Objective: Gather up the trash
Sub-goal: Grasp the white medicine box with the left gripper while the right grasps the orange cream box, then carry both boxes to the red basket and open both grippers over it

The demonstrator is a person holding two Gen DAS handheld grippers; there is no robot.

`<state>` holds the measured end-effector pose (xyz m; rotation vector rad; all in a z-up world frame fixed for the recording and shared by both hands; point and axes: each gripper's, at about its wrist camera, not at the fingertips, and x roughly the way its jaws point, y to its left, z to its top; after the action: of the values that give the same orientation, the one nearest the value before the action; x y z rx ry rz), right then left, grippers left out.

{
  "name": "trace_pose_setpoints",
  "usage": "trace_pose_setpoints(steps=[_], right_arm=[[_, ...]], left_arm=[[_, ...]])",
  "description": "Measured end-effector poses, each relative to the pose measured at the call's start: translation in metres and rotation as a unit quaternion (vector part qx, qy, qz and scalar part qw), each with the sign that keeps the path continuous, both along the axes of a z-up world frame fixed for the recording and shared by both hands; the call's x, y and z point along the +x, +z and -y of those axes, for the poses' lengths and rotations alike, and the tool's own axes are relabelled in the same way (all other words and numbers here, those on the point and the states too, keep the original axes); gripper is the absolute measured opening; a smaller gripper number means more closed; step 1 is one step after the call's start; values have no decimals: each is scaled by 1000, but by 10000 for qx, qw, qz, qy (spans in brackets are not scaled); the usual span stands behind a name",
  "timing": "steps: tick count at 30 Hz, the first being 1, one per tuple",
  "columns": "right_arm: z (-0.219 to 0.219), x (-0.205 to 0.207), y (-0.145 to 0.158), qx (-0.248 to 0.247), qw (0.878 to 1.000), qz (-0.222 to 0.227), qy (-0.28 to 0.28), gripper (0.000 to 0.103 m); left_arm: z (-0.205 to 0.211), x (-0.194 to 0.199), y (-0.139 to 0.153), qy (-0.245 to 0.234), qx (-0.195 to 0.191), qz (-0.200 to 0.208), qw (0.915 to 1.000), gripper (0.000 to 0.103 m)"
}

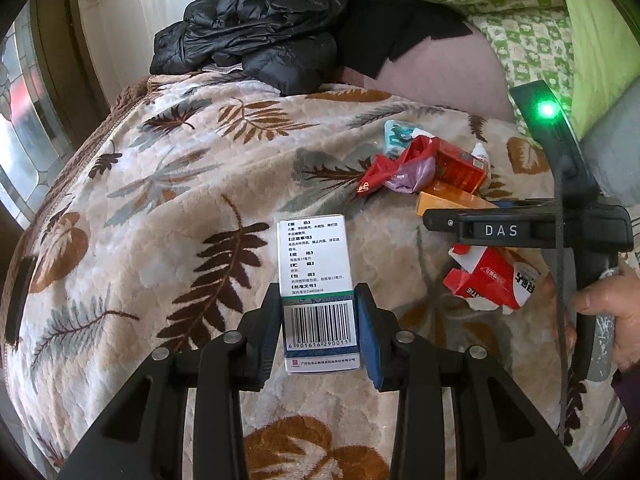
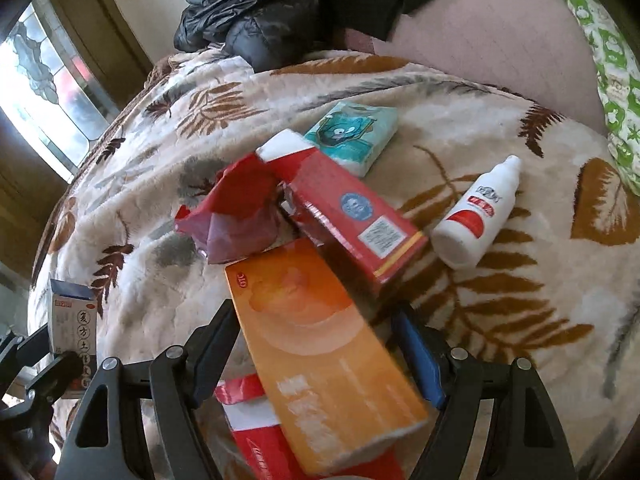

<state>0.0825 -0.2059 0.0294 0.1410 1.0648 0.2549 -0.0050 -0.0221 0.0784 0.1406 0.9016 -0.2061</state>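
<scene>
Your left gripper (image 1: 320, 322) is clamped on a white-and-blue cardboard medicine box (image 1: 316, 276), barcode face up, held just above the bed. Your right gripper (image 2: 316, 356) is partly spread w/ a long orange cardboard box (image 2: 320, 344) between the fingers; can't tell if the pads touch it, view is blurred.

Surface: plush cream blanket w/ brown and grey leaf print (image 1: 160, 200) covering the bed. Rest of the trash sits in a loose pile on it: crumpled red plastic bag (image 2: 236, 212), red cardboard box w/ white label (image 2: 352, 220) overlapping the orange one, teal tissue pack (image 2: 352, 136) just behind, white plastic bottle w/ red band (image 2: 476, 216) lying beside the red box, torn red-and-white carton (image 1: 492, 280) under the right gripper.

Room: black puffer jacket (image 1: 248, 32) bunched at the far end of the bed, green-and-white quilt (image 1: 500, 8) piled far right, pinkish sheet (image 2: 480, 44) bare between them. Patterned glass window w/ brown frame (image 2: 44, 72) at left, white wall (image 1: 132, 4) behind the jacket.
</scene>
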Motion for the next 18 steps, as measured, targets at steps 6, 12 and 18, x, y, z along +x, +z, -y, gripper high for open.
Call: trace_pose_setpoints(steps=[6,12,18], right_arm=[[-5,-18,10,-60,9998,173,19,52],[2,-48,30,1,9992,358,-197,52],[8,-90,51,35,9979,530,-374,52]], left_arm=[[-2,-8,3,31,55,108,9999,35],[1,-23,13,-9,209,323,9993,35],[-2,-45,27,-3,139,465,9988,35]])
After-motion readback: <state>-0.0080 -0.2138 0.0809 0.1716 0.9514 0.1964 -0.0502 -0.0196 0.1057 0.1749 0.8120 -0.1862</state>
